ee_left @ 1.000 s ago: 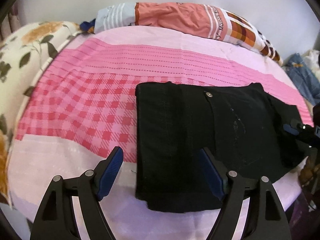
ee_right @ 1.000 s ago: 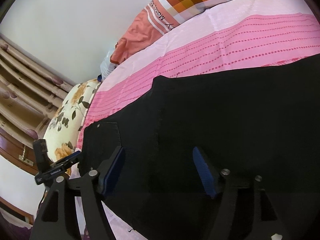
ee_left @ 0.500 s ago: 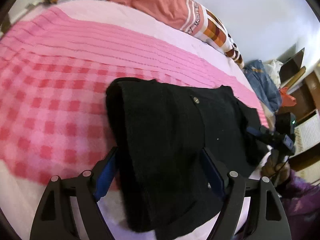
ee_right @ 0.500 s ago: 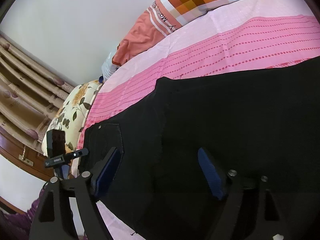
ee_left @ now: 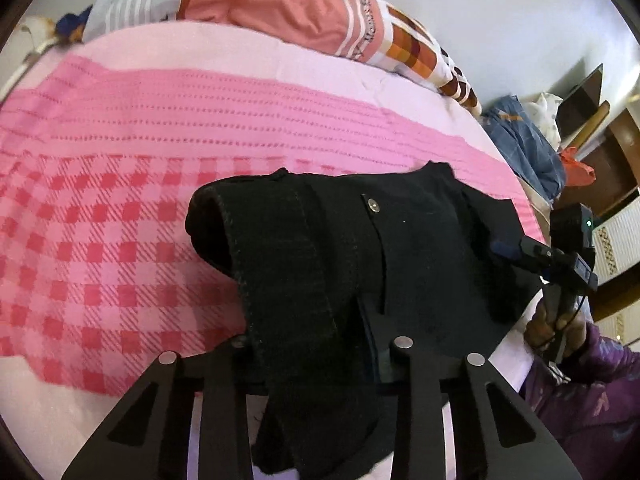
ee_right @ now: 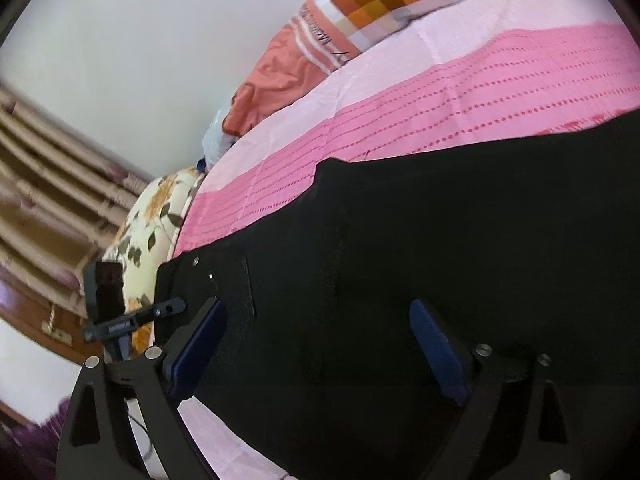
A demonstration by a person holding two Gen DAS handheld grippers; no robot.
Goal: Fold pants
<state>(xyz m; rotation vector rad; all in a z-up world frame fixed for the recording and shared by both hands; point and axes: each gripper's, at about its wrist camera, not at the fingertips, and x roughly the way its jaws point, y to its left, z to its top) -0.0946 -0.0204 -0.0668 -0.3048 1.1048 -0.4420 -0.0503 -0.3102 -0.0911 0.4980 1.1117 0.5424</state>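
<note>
Left wrist view: left gripper (ee_left: 310,344) closing, jaws clamped on a lifted fold of the black pants (ee_left: 420,256) lying on the pink bedspread (ee_left: 120,240).
Right wrist view: right gripper (ee_right: 316,344) opening, jaws apart over the pants (ee_right: 440,240), gripping nothing.

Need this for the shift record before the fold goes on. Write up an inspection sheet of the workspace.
Surface: bed under a pink striped and checked cover.
Job's things: black pants, partly folded, near edge bunched and raised.
Clutter: orange patterned bedding along the wall; floral pillow; blue clothes off the bed's end.
Grippers: left gripper, jaws closing on the bunched pants edge; right gripper, jaws opening, spread over the pants, pads clear of the cloth.
Cables: thin dark cable beside the right handle.
Surroundings: pale wall, wooden furniture, person's purple sleeve.
</note>
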